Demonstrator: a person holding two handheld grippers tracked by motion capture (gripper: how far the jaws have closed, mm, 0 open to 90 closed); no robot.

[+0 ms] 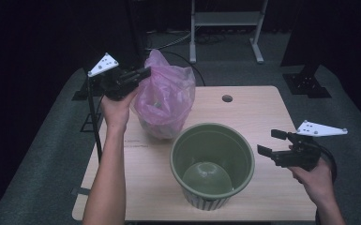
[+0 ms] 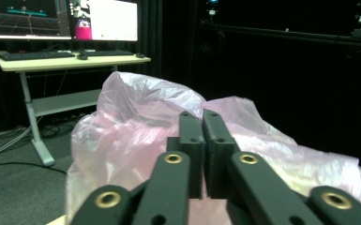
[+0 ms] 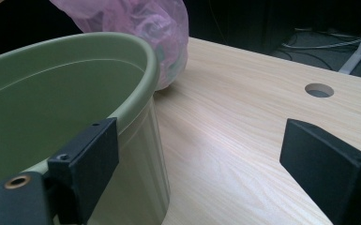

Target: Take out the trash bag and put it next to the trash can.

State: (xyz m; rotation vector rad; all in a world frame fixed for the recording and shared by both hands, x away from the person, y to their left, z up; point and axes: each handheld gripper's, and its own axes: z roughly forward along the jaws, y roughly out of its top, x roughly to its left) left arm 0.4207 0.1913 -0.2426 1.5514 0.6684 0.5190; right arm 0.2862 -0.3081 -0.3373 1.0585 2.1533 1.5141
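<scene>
A translucent pink plastic bag (image 1: pixel 164 101) sits bulging on the wooden table (image 1: pixel 262 108), just behind a large olive-green pot (image 1: pixel 212 126) that stands upright with nothing in it. My left gripper (image 1: pixel 140 75) is at the bag's upper left edge, jaws pressed together on the film. In the left gripper view its jaws (image 2: pixel 201 115) meet, with the pink bag (image 2: pixel 131 122) bunched around them. My right gripper (image 1: pixel 268 142) hovers open to the right of the pot. In the right gripper view its jaws (image 3: pixel 199 136) stand wide apart, the left one in front of the pot's wall (image 3: pixel 136 154).
A round cable hole (image 1: pixel 227 98) lies in the table's far side. A white stand frame (image 1: pixel 225 18) and black tripod bases stand on the grey floor beyond. A desk with monitors (image 2: pixel 65 58) appears in the left gripper view.
</scene>
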